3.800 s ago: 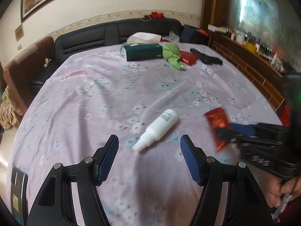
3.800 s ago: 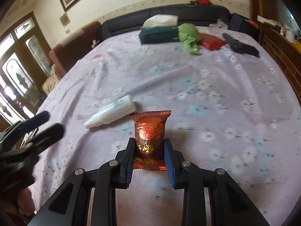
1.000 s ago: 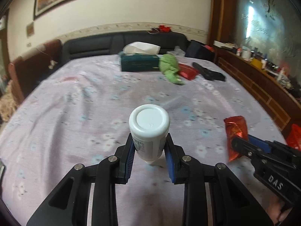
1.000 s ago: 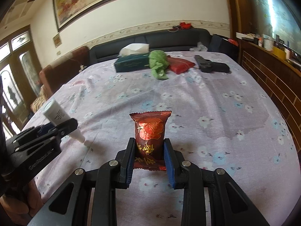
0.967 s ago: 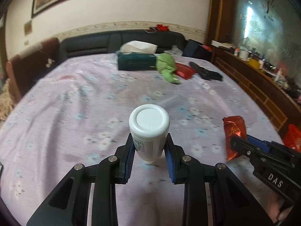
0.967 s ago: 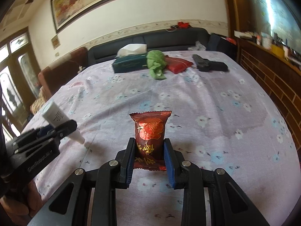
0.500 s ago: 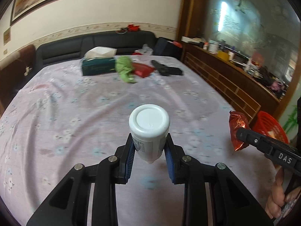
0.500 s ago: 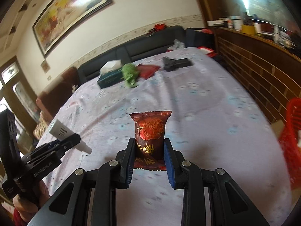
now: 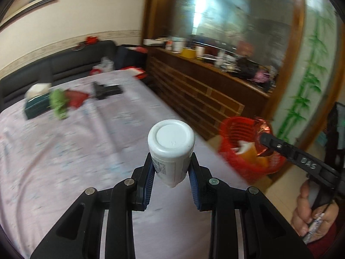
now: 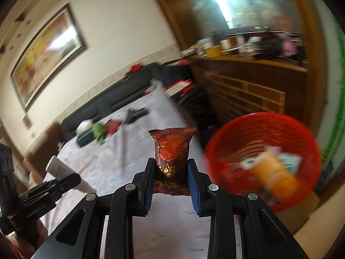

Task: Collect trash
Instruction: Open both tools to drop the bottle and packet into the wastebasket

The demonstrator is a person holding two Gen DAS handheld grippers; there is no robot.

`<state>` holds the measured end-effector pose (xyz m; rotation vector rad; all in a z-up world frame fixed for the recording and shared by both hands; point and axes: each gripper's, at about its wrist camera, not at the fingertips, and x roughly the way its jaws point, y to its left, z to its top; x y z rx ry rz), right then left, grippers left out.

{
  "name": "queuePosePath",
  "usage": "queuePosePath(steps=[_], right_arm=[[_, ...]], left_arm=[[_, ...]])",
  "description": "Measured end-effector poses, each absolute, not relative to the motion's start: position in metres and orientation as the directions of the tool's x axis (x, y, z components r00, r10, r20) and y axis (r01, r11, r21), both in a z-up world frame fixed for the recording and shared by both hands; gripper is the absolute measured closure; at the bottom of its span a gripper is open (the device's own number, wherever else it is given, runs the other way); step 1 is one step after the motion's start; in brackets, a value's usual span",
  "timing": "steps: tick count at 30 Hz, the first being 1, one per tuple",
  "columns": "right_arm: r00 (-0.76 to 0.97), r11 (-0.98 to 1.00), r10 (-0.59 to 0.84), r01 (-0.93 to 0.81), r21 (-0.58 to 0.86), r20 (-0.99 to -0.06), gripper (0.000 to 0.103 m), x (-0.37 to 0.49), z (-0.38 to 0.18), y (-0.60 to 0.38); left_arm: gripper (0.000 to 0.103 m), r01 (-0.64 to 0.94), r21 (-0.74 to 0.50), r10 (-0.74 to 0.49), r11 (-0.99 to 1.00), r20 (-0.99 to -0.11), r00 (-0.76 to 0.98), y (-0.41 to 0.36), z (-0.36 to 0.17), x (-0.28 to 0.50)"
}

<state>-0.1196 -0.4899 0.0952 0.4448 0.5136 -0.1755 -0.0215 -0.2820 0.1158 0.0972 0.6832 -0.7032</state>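
White bottle [image 9: 171, 149], flat round base; dark-red snack packet [image 10: 172, 151], gold rose print.

Tissue box [image 9: 36, 104], green cloth [image 9: 58, 103]

You see a big desk [image 9: 90, 151] with a soft purple flower cloth. Far back on it lie a green tissue box [image 9: 35, 103], a green rag [image 9: 58, 103], a red packet [image 9: 76, 99] and a black thing [image 9: 106, 90]. A red basket [image 10: 248, 129] sits on the floor [image 10: 310, 235] beside it.
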Motion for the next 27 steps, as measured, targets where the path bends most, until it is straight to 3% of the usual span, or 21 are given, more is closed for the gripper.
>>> queuePosePath(steps=[7, 15, 18, 24, 26, 27], right_arm=[[0.842, 0.826, -0.163, 0.402, 0.395, -0.515, 0.071, -0.153, 0.096, -0.564], [0.817, 0.794, -0.197, 0.458, 0.401, -0.543, 0.071, -0.152, 0.085, -0.606], [0.791, 0.785, -0.219, 0.491, 0.379, -0.571, 0.069, -0.140, 0.078, -0.618], [0.796, 0.775, -0.221, 0.494, 0.394, -0.564, 0.061, -0.158, 0.077, -0.624], [0.799, 0.779, -0.222, 0.490, 0.391, -0.558, 0.058, -0.165, 0.079, -0.617], [0.799, 0.783, -0.232, 0.492, 0.380, -0.555, 0.053, -0.170, 0.081, -0.612]], left_arm=[[0.074, 0.737, -0.153, -0.649, 0.659, -0.611, 0.453, -0.369, 0.127, -0.036], [0.074, 0.787, -0.188, -0.672, 0.588, -0.654, 0.346, -0.448, 0.103, -0.031], [0.048, 0.783, -0.188, -0.655, 0.594, -0.678, 0.334, -0.464, 0.093, -0.026], [0.047, 0.783, -0.144, -0.650, 0.606, -0.657, 0.382, -0.444, 0.099, -0.040], [0.038, 0.776, -0.119, -0.645, 0.620, -0.641, 0.417, -0.431, 0.102, -0.048], [0.029, 0.767, -0.105, -0.638, 0.633, -0.631, 0.441, -0.422, 0.104, -0.052]])
